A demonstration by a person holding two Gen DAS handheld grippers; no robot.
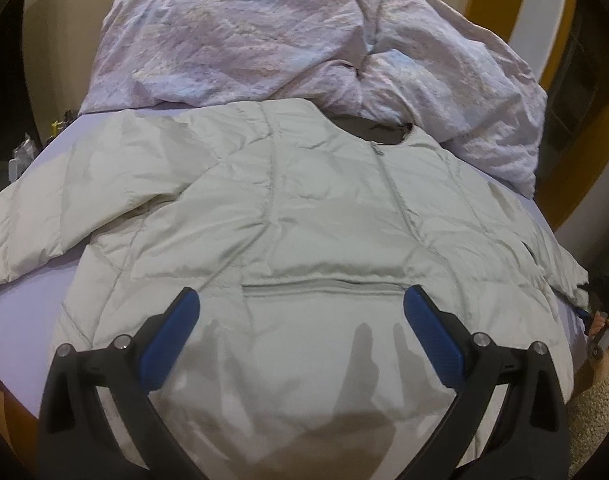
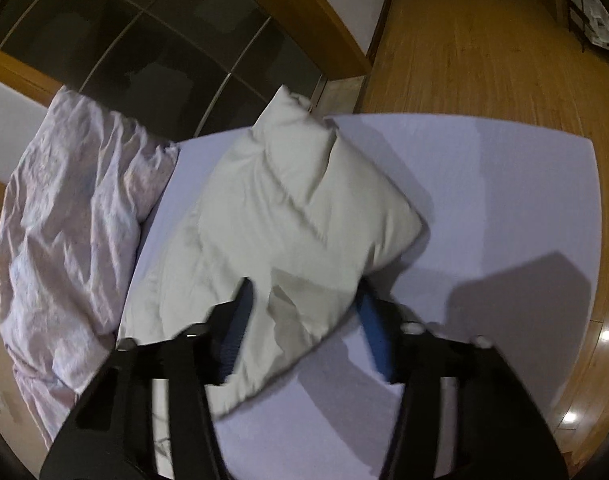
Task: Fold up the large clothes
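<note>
A pale grey-green puffer jacket point(image 1: 304, 220) lies front up and zipped on the bed, collar away from me. My left gripper point(image 1: 302, 291) hovers over its lower front, just below the pocket zip, jaws wide open with nothing between them. In the right wrist view the jacket's sleeve point(image 2: 296, 200) lies bunched on the lilac sheet point(image 2: 504, 200). My right gripper point(image 2: 304, 288) is closed around the sleeve's near end, fabric filling the gap between both blue pads. A hand point(image 1: 608, 332) holding that gripper shows at the right edge of the left wrist view.
A crumpled pink-and-white duvet point(image 1: 264, 40) is heaped at the head of the bed, touching the jacket's collar; it also shows as a duvet point(image 2: 64, 220) left of the sleeve. Wooden floor point(image 2: 484, 40) lies past the bed's edge. A dark glass door stands behind.
</note>
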